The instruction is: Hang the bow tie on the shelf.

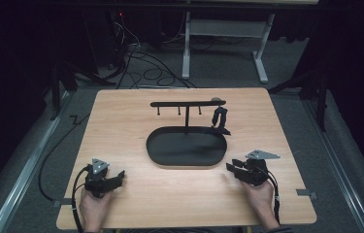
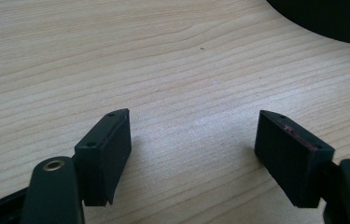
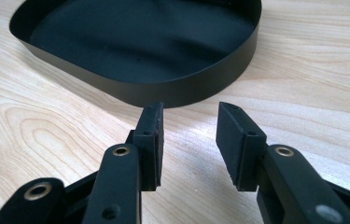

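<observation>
On a wooden table (image 1: 121, 121), a black oval tray (image 1: 187, 146) with a hook stand (image 1: 187, 104) sits at centre, a small dark item (image 1: 220, 118), perhaps a watch or strap, hanging at the stand's right end, apparently untouched. Nothing looks started. Both hands rest near the table's front edge: the left gripper (image 1: 119, 176), jaws wide and empty, and the right gripper (image 1: 230, 166), jaws partly apart and empty, just beside the tray.
</observation>
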Tool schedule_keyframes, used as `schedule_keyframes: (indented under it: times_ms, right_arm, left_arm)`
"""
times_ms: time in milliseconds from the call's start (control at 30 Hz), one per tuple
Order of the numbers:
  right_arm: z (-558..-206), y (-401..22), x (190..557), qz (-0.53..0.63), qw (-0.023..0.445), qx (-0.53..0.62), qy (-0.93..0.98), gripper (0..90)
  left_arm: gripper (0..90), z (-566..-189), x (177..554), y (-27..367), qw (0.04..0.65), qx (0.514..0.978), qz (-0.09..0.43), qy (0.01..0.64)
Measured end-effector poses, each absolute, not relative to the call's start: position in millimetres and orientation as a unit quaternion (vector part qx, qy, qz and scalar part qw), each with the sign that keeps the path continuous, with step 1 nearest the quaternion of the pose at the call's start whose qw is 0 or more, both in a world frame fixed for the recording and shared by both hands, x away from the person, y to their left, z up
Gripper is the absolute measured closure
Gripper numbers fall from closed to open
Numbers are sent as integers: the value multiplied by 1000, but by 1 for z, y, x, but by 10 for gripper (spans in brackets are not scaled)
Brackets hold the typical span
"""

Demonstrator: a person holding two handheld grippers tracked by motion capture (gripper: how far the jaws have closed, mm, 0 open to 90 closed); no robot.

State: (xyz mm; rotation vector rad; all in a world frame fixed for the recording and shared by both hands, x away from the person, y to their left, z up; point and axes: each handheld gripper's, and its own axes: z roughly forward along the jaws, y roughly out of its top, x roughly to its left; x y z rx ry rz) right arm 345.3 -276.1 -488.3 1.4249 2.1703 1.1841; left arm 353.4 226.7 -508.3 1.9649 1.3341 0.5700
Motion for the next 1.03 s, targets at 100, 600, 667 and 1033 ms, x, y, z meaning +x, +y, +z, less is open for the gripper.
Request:
schedule_keyframes:
  times_ms: [100,600,667,1033]
  right_arm:
    - [-491,-275,346,405,146,494,755,631]
    - [-502,-260,345,352,198,468,786,539]
    - [-502,-256,344,342,208,461,792,516]
    - [-502,-256,344,342,205,461,793,478]
  left_arm:
    - [275,-508,353,227,343,756,219,513]
    - [275,-508,353,227,343,756,219,513]
    - [275,-508,353,227,343,756,218,513]
    - [276,-508,353,228,346,754,216,514]
